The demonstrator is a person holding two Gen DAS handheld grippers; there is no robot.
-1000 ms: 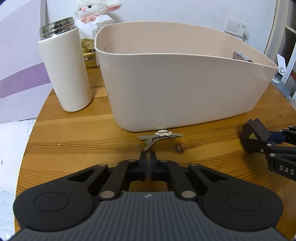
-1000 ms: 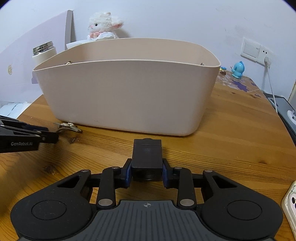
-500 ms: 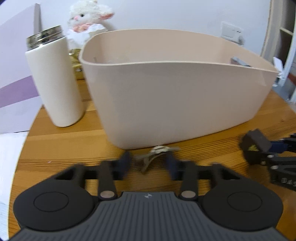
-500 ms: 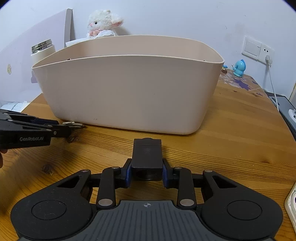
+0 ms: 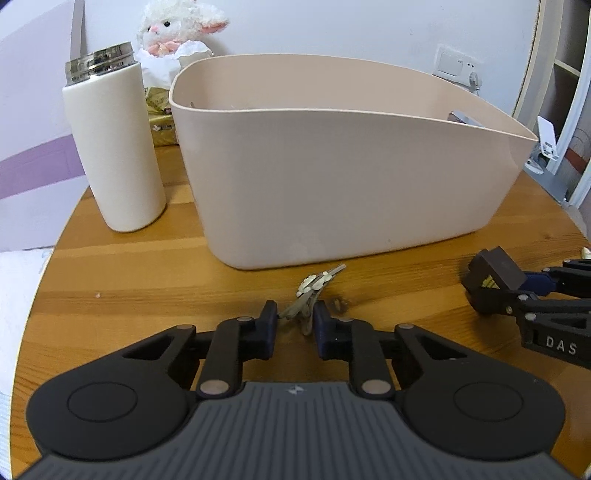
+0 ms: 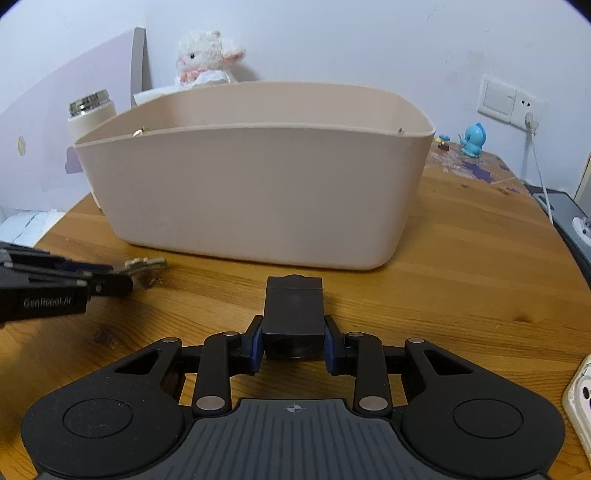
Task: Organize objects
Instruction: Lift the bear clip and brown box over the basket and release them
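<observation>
A metal hair clip lies on the wooden table just in front of the beige plastic bin. My left gripper is open, with its fingers on either side of the clip's near end. My right gripper is shut on a small dark box and holds it in front of the bin. The box and right gripper also show in the left wrist view. The clip and the left gripper's fingers show at the left of the right wrist view.
A white thermos stands left of the bin. A plush lamb and a gold packet sit behind. A phone lies at the right table edge. A blue figurine stands at the back right.
My left gripper opened from shut and moved forward so its fingers now straddle the hair clip's end. The right gripper stayed shut on the dark box, nearly still.
</observation>
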